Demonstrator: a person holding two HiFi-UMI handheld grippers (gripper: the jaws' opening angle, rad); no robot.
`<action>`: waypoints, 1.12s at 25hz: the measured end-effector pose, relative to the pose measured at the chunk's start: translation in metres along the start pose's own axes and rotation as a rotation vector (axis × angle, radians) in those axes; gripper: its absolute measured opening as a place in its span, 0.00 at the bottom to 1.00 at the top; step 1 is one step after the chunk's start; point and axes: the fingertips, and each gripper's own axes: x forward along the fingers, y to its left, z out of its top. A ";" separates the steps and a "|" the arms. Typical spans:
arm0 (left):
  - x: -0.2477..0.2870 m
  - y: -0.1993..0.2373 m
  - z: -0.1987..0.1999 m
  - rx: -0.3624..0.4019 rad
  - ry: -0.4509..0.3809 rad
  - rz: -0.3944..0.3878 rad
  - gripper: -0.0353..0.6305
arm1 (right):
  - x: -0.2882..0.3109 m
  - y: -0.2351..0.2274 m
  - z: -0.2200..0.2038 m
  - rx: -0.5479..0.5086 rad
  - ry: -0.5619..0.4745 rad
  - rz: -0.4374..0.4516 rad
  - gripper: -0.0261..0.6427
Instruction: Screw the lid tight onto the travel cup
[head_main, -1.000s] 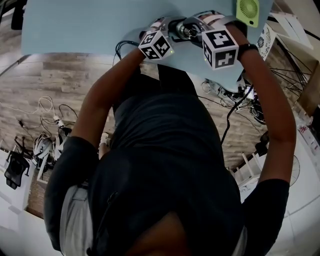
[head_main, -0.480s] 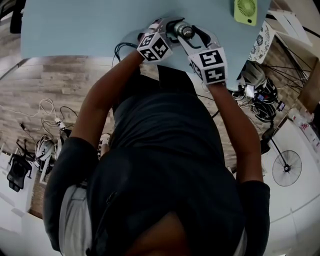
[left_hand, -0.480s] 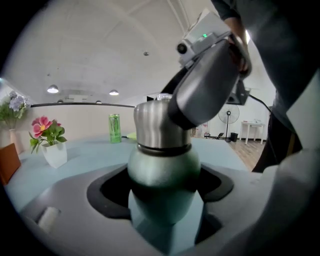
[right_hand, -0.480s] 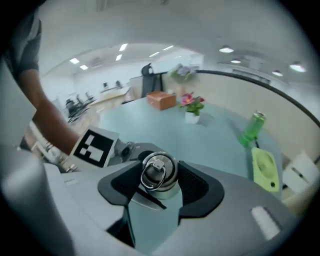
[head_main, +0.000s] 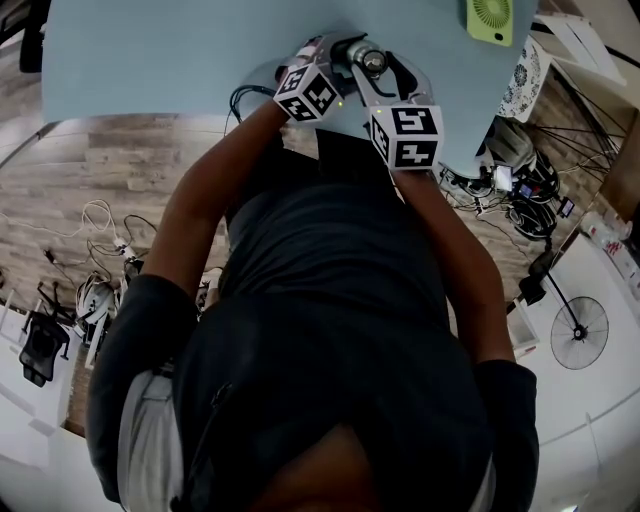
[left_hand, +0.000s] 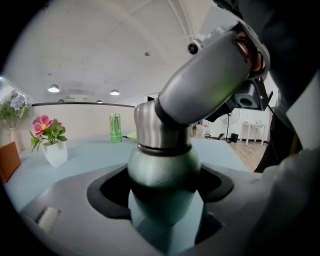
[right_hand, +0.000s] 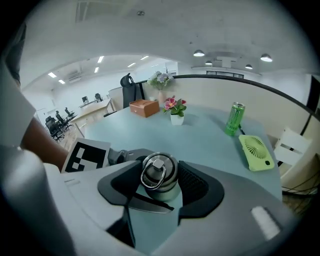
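The travel cup's grey-green body (left_hand: 162, 170) stands upright on the pale blue table (head_main: 150, 50) near its front edge. My left gripper (left_hand: 162, 189) is shut on that body, a black pad on each side. Above it sits the steel lid (right_hand: 159, 172) with its ring handle, also seen from the head view (head_main: 372, 62). My right gripper (right_hand: 159, 189) comes from above and is shut on the lid, its ribbed pads against the sides. In the head view the left gripper (head_main: 345, 55) and right gripper (head_main: 380, 75) meet at the cup.
A green desk fan (right_hand: 256, 152) lies to the right, a green can (right_hand: 233, 119) behind it. Further back stand a white pot of pink flowers (right_hand: 176, 112) and a brown box (right_hand: 145, 107). Cables and gear lie on the wooden floor (head_main: 90, 290).
The right gripper has swung round the lid, its marker cube moving from the cup's right toward the person. The left gripper and cup have stayed in place.
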 end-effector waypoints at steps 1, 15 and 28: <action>0.000 0.000 0.000 0.000 0.000 0.000 0.70 | 0.000 0.000 0.000 0.001 0.001 0.000 0.38; 0.002 0.002 0.000 -0.010 -0.005 -0.010 0.70 | -0.020 0.028 0.028 -0.459 0.119 0.452 0.40; 0.005 -0.001 0.001 -0.004 -0.003 -0.007 0.70 | -0.006 0.011 -0.027 -1.674 0.465 0.792 0.40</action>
